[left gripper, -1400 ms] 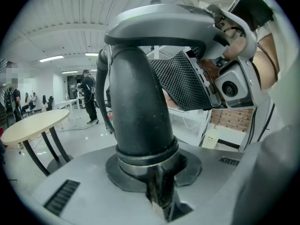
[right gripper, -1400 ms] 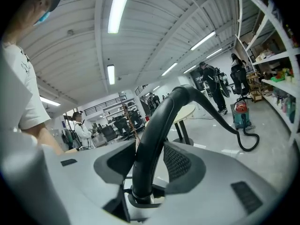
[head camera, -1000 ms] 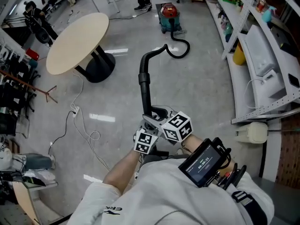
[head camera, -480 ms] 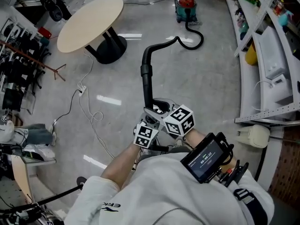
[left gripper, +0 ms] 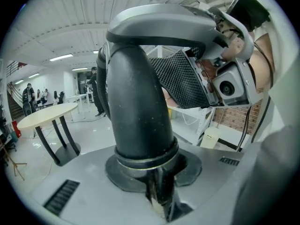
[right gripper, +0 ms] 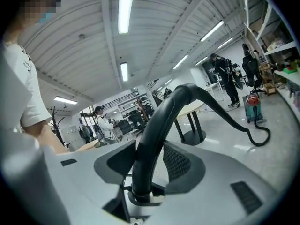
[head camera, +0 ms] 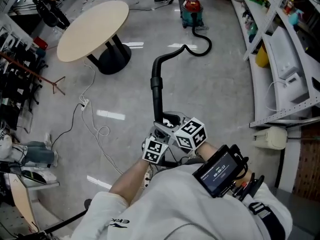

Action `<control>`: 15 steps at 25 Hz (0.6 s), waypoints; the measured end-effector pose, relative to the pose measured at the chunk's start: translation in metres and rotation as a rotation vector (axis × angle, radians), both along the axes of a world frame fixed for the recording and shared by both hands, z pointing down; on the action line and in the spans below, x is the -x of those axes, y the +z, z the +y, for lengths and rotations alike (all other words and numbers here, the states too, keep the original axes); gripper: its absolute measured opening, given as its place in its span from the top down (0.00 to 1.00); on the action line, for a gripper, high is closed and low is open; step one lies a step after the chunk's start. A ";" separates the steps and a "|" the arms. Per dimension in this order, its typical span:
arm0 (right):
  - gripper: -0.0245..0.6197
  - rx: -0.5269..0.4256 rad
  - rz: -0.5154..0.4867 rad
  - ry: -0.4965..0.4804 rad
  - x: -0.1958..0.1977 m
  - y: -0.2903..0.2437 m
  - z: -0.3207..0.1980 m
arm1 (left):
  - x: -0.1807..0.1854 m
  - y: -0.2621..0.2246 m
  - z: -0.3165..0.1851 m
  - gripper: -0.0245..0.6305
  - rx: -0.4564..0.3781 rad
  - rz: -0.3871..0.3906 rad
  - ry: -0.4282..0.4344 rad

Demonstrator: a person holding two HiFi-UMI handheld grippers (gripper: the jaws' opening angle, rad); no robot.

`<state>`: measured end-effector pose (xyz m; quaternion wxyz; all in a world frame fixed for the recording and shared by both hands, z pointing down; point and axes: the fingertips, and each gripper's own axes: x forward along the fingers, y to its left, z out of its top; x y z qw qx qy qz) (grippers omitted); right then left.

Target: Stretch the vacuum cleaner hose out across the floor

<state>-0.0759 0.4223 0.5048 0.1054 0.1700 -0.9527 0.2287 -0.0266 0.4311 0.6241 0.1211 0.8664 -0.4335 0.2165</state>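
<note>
While they sit side by side, the left gripper (head camera: 160,135) and right gripper (head camera: 173,125) each have jaws part-closed, clamping the hose (head camera: 156,90), which snakes over the floor (head camera: 215,99) to the vacuum cleaner (head camera: 192,11).

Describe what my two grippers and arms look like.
The left gripper and right gripper are pale grey moulded plastic, each carrying a white cube with black square markers. The sleeves are white. A black device with a lit screen is strapped on the right forearm.

Our head camera looks steeply down on the floor (head camera: 220,99). The cameras behind the jaws sit close against the hose (left gripper: 138,111), facing outward. All three views share it.
</note>
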 end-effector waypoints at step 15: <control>0.69 -0.001 0.090 0.103 0.081 0.013 0.087 | 0.078 0.008 0.094 0.86 -0.013 0.056 0.145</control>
